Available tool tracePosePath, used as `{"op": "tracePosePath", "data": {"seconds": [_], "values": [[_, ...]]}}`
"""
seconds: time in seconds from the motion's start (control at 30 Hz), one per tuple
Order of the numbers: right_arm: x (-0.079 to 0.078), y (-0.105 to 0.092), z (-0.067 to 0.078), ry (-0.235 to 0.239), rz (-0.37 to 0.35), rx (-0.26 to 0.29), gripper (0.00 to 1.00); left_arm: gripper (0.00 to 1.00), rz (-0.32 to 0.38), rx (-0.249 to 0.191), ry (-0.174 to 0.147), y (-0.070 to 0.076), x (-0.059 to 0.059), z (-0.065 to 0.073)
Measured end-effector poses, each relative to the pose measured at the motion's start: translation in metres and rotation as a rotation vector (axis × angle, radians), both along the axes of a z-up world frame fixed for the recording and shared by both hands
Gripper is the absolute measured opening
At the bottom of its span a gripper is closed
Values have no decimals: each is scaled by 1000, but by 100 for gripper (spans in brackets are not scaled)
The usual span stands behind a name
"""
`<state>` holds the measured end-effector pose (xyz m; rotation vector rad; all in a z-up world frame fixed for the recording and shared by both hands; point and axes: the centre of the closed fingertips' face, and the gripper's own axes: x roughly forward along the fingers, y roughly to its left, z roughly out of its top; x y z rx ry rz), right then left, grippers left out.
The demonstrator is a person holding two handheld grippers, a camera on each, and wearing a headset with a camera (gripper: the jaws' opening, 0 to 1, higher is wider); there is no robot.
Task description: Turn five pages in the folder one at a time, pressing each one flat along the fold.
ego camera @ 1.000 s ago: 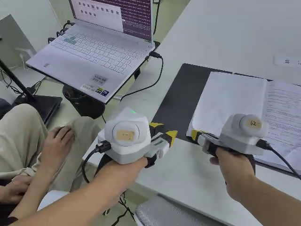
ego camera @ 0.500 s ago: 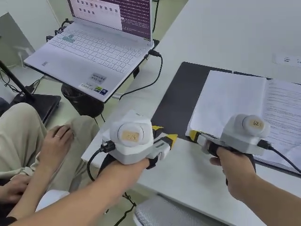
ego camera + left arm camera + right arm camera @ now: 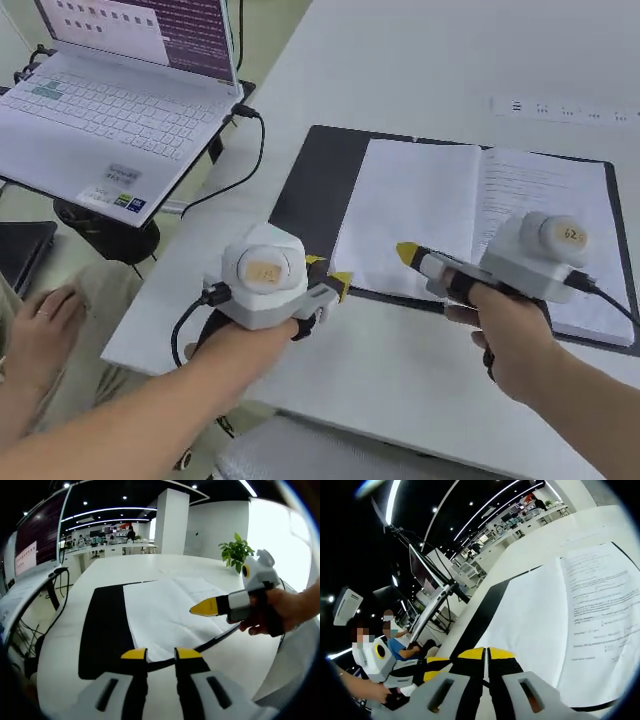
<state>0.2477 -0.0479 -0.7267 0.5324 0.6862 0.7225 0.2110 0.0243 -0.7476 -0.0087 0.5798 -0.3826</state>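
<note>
head view: a black folder [image 3: 310, 185] lies open and flat on the white tabletop [image 3: 400, 90]. its left page [image 3: 410, 220] is blank white paper, and its right page [image 3: 540, 180] carries printed text. the fold runs between the two pages.

my left gripper [image 3: 330, 273], white-bodied with yellow-tipped jaws, is held over the near part of the tabletop, just beside the folder's near left corner and pointing toward it. my right gripper [image 3: 408, 254], of the same build, reaches in from the right. its yellow tip is over the near edge of the blank page. i cannot tell whether the tip touches the paper. a white laptop [image 3: 100, 110] with a lit screen stands off the tabletop's left side, with a black cable [image 3: 250, 150] running from it.

left gripper view: my left gripper [image 3: 155, 653] has its jaws a little apart, with nothing between them. the folder's black cover [image 3: 102, 625] lies ahead. the right gripper [image 3: 205, 608] enters from the right over the white page.

right gripper view: my right gripper [image 3: 485, 653] has its jaws pressed together, gripping nothing. the folder [image 3: 487, 607] extends ahead, with the printed page to the right.
</note>
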Motion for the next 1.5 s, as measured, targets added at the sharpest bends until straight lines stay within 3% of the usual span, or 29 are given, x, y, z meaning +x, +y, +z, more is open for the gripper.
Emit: {"op": "tracePosePath", "data": {"seconds": [0.2,0.3,0.37,0.47,0.5,0.53,0.67,0.73,0.83,0.97,1.1,1.13,1.5], "values": [[26,-30,2,10,-56,1,0,19,16,30,52,-8,11,-27],[36,-40,2,24,-78,9,0,20,35,46,52,-6,12,-30],[43,-43,0,49,-87,26,0,20,43,67,63,-3,12,-35],[54,-47,-6,121,-117,79,0,20,45,84,79,-1,8,-42],[56,-48,-7,126,-123,83,0,19,45,89,78,0,7,-43],[61,-50,-10,150,-135,95,0,19,46,97,58,1,7,-41],[73,-51,-18,259,-181,179,0,19,24,125,27,0,7,-42],[81,-53,-23,288,-205,176,0,19,36,106,25,0,7,-42],[98,-55,-26,349,-265,227,0,19,36,104,14,1,8,-42],[112,-53,-33,395,-292,266,0,19,38,102,11,1,7,-42],[120,-54,-41,432,-314,268,0,19,39,102,10,1,8,-42],[124,-51,-40,454,-320,306,0,19,39,103,10,2,8,-42],[159,-51,-39,456,-355,303,0,19,39,101,1,2,8,-43]]}}
